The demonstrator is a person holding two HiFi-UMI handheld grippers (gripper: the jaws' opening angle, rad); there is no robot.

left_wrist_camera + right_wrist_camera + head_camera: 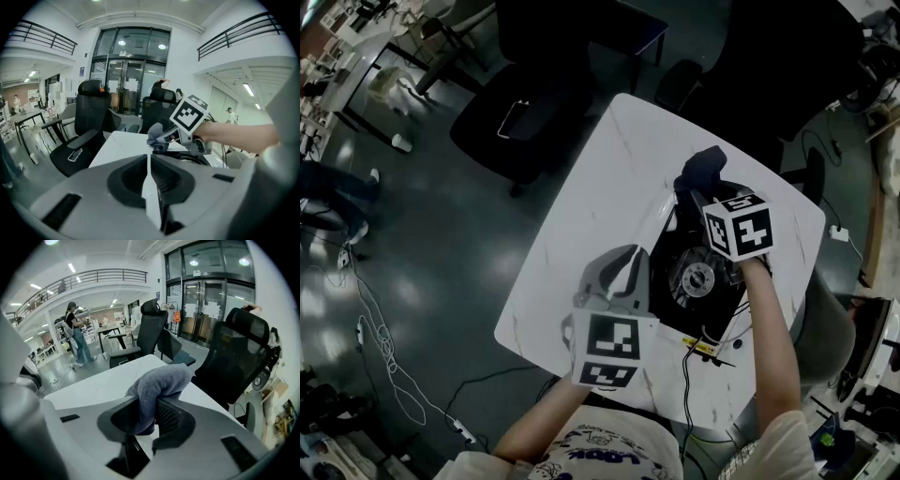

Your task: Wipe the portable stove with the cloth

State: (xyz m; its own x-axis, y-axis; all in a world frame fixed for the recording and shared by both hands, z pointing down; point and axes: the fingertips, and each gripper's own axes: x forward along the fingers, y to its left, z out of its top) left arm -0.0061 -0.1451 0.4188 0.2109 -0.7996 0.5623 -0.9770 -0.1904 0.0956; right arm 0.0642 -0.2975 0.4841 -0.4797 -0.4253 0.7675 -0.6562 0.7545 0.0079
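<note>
A black portable stove [698, 278] sits on the white table [591, 206], toward its right side. My right gripper [694, 194] is over the stove's far end and is shut on a dark grey-blue cloth [703, 167]. In the right gripper view the cloth [161, 379] bulges up from between the jaws. My left gripper [628, 260] rests by the stove's left edge, jaws shut with nothing seen between them. The left gripper view looks past its own jaws at the right gripper [165, 138], the cloth [154, 133] and a strip of the stove [190, 157].
Black office chairs [525, 103] stand at the table's far side, another chair [750, 56] at the far right. A cable [686, 366] runs off the table's near edge by the stove. Loose cables [380, 337] lie on the floor left. A person [77, 341] stands far off.
</note>
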